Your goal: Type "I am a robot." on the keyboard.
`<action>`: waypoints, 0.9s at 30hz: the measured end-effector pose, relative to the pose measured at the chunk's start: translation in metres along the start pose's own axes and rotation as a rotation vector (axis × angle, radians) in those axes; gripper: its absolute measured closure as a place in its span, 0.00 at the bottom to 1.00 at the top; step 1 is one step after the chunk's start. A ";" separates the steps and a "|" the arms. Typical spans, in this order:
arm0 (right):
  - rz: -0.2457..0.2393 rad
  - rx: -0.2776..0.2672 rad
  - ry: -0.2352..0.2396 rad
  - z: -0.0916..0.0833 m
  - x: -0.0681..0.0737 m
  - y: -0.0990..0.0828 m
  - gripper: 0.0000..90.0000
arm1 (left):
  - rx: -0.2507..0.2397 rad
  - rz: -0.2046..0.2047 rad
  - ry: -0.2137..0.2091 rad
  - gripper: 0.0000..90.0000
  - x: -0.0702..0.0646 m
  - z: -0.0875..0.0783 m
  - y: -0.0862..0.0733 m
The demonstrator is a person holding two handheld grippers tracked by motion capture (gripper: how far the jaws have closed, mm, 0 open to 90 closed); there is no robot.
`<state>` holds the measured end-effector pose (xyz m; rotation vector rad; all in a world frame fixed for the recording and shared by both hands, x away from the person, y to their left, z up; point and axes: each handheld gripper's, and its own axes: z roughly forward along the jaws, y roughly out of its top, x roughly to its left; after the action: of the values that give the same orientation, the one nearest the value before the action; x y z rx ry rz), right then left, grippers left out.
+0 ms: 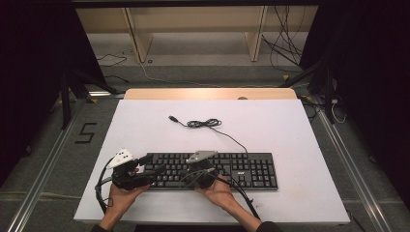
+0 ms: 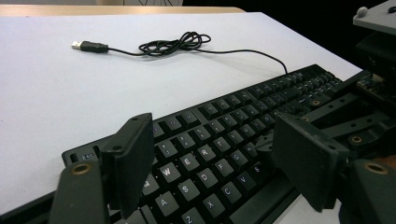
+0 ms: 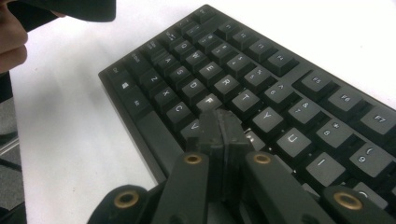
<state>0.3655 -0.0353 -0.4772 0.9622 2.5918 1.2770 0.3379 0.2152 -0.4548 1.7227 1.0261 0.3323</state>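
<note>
Two hand-held grippers over a black keyboard [image 1: 212, 170], low centre of the high view.

The right gripper [image 3: 220, 128], jaws pressed together with nothing between them, hides the keys beside F and V; whether its tip touches them is hard to tell. The left gripper [image 2: 212, 161] stands open above the keyboard's left end. The keyboard is black with white legends, and its cable [image 1: 205, 123] lies coiled on the white table [image 1: 290, 125].

Premises: a lab-type recording bay. A white table [image 1: 290, 145] stands on grey floor between metal floor rails [image 1: 43, 169], black-curtained sides, loose cables [image 1: 285, 48] trailing beneath a bare wooden shelf frame [image 1: 193, 29] behind.
</note>
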 end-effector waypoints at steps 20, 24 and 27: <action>-0.015 0.018 -0.017 0.007 0.002 -0.004 1.00 | 0.001 0.001 0.000 0.32 -0.001 0.000 0.000; 0.011 -0.009 0.001 0.003 0.000 -0.002 0.97 | 0.001 0.002 0.001 0.32 0.000 0.000 0.000; 0.018 -0.022 -0.004 -0.001 -0.002 0.000 0.96 | 0.000 0.001 0.001 0.32 0.001 -0.001 0.000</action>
<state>0.3669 -0.0379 -0.4769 0.9856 2.5670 1.3035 0.3379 0.2162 -0.4545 1.7234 1.0259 0.3341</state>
